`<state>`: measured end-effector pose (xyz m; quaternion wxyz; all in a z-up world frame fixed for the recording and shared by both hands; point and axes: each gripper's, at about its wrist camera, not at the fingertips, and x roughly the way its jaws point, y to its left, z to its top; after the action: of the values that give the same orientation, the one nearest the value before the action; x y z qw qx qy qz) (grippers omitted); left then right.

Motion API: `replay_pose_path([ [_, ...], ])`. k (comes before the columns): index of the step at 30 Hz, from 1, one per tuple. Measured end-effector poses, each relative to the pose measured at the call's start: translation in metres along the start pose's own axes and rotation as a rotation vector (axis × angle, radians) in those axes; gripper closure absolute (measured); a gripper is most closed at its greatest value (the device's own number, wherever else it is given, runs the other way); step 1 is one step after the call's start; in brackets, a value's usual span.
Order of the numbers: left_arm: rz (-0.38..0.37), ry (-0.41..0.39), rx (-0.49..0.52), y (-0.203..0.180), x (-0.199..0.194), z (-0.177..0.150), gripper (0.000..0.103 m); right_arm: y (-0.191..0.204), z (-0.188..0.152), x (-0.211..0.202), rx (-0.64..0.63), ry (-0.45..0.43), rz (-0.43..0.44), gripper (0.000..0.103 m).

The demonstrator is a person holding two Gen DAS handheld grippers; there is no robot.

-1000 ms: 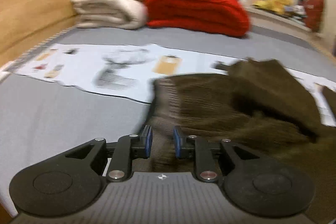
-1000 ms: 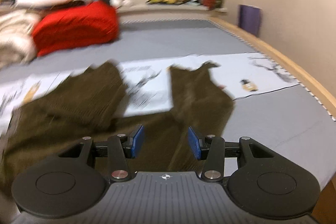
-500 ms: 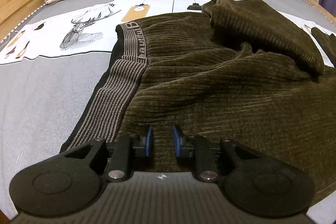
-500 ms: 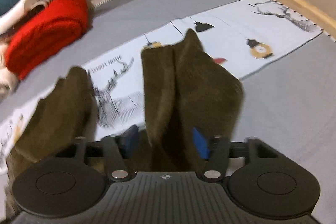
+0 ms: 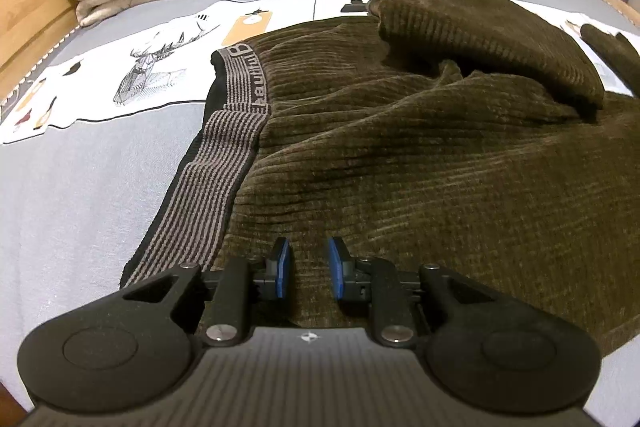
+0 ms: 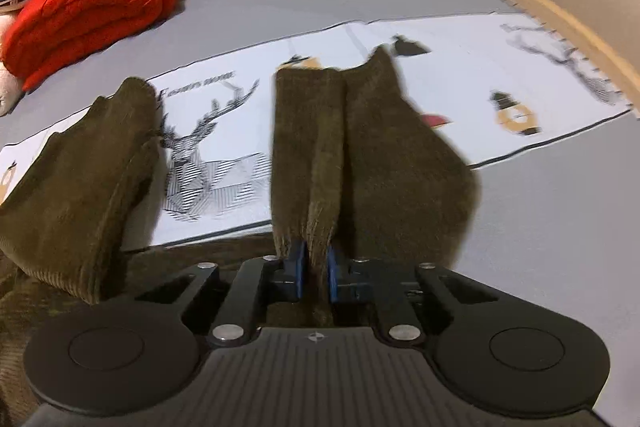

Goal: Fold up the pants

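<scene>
**On the bed, pinching the pant leg for the fold**

On the grey bed (image 5: pixel 72 195), I am holding a gripper in each hand over the brown corduroy pants (image 5: pixel 420 163). They are lying spread out and rumpled across the bed and a white printed sheet (image 6: pixel 460 67), with the striped waistband (image 5: pixel 216 163) at the left and both legs reaching toward the far side.

My right gripper (image 6: pixel 315 273) has just been closing, and its blue pads are now pinching a raised ridge of the right leg (image 6: pixel 360 147). The cloth is bunching between the jaws, so the grip is looking firm.

My left gripper (image 5: pixel 308 273) is sitting low over the pants just beside the waistband. Its jaws are standing narrowly apart with cloth lying between them, but I cannot tell whether the pads are pressing on it.

To do this step well, I am judging that the right grip should be catching both layers of the leg. I should be lifting slowly and keeping the leg taut, so that it is laying flat over the other leg. A loose pinch may let the cloth slip.
</scene>
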<state>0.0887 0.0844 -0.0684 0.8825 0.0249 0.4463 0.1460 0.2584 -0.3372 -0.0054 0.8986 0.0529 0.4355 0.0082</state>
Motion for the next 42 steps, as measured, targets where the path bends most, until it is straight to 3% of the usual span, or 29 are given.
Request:
replay_pose_path([
  [4,0.01,-0.006,0.022,-0.004,-0.004,-0.003,0.079,-0.04,-0.011,-0.023,0.053,0.037,-0.07,0.095],
  [8,0.029,-0.011,0.053,-0.009,-0.003,-0.004,0.079,-0.08,-0.039,-0.033,0.027,0.161,-0.167,0.096],
  [12,0.046,-0.014,0.07,-0.012,-0.002,-0.005,0.079,-0.108,-0.075,-0.035,-0.032,0.333,-0.172,0.096],
  [14,0.051,-0.016,0.071,-0.013,-0.002,-0.005,0.079,-0.113,-0.085,-0.038,-0.051,0.367,-0.146,0.096],
  [17,0.052,-0.016,0.07,-0.012,-0.002,-0.005,0.079,-0.119,-0.082,-0.049,-0.031,0.316,-0.086,0.095],
  [21,0.055,-0.019,0.077,-0.013,-0.001,-0.005,0.079,-0.122,-0.069,-0.057,0.018,0.231,-0.047,0.08],
  [28,0.069,-0.032,0.108,-0.017,-0.001,-0.008,0.079,-0.111,-0.034,-0.07,0.05,0.018,-0.017,0.065],
  [30,0.073,-0.034,0.113,-0.018,0.0,-0.008,0.079,-0.108,-0.026,-0.067,0.044,-0.012,-0.02,0.056],
  [42,0.071,-0.04,0.124,-0.018,-0.002,-0.009,0.079,-0.066,-0.01,-0.008,-0.122,0.069,-0.059,0.047],
])
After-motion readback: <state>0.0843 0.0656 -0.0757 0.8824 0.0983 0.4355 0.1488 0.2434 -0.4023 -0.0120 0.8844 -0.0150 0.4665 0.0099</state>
